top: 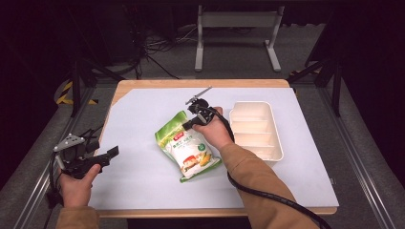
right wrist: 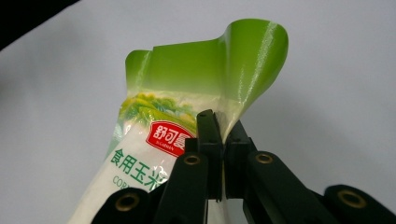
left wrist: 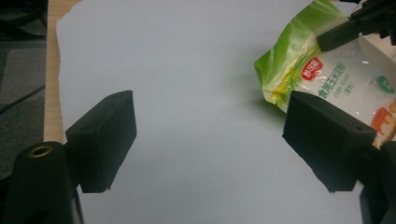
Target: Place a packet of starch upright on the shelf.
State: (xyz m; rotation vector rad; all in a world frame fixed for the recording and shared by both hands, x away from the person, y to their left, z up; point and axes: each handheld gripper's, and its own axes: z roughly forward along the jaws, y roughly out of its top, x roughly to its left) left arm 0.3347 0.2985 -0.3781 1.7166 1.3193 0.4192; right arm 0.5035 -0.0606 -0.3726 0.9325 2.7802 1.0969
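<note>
Right gripper (right wrist: 219, 135) fingers (right wrist: 208, 140) pinched on green upper edge of starch bag (top: 188, 149), lying mid-table on white sheet (top: 143, 181) beside white tray (top: 277, 143); left gripper (left wrist: 210, 135) fingers spread, holding nothing.

Right gripper (top: 190, 125) clamped on green-white pouch (top: 187, 147), white tray (top: 276, 143) beside, left gripper (top: 111, 153) apart, open.

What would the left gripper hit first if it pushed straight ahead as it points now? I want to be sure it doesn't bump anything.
Probably nothing at first: bare white mat lies ahead between the left gripper's open fingers. The green-and-white bag, pinched by the right gripper, sits off to one side, though depth is unclear.
</note>
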